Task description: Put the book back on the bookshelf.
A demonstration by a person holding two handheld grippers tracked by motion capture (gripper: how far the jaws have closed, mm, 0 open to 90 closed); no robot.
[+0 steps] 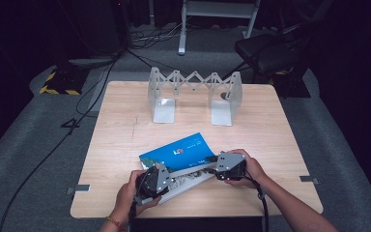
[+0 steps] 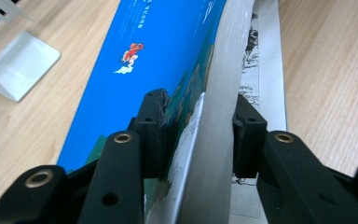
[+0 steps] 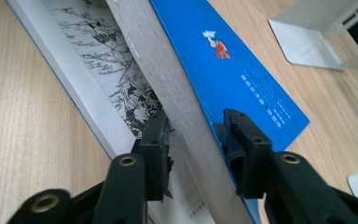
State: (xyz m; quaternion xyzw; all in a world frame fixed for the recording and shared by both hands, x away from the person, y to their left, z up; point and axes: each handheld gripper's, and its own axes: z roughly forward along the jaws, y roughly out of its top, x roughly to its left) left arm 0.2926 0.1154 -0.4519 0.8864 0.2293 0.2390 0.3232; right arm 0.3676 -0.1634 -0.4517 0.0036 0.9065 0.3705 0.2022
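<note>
A book with a blue cover (image 1: 181, 150) lies half open near the front of the wooden table (image 1: 270, 125). Its upper part, the cover (image 2: 154, 42) and a thick grey block of pages, is lifted off a printed page (image 2: 261, 70) with black-and-white drawings. My left gripper (image 1: 169, 175) (image 2: 198, 116) grips that lifted part from the left end, one pad on the blue cover and one on the page block. My right gripper (image 1: 211, 162) (image 3: 193, 130) grips the same part from the right end, with the blue cover (image 3: 242, 74) beside one pad and the drawn page (image 3: 107, 70) beside the other.
An expanding metal book rack (image 1: 193, 94) with two upright ends stands at the back middle of the table. Tape tabs mark the left edge (image 1: 78, 189) and right edge (image 1: 308, 179). A dark chair (image 1: 265, 48) and cables sit on the floor beyond.
</note>
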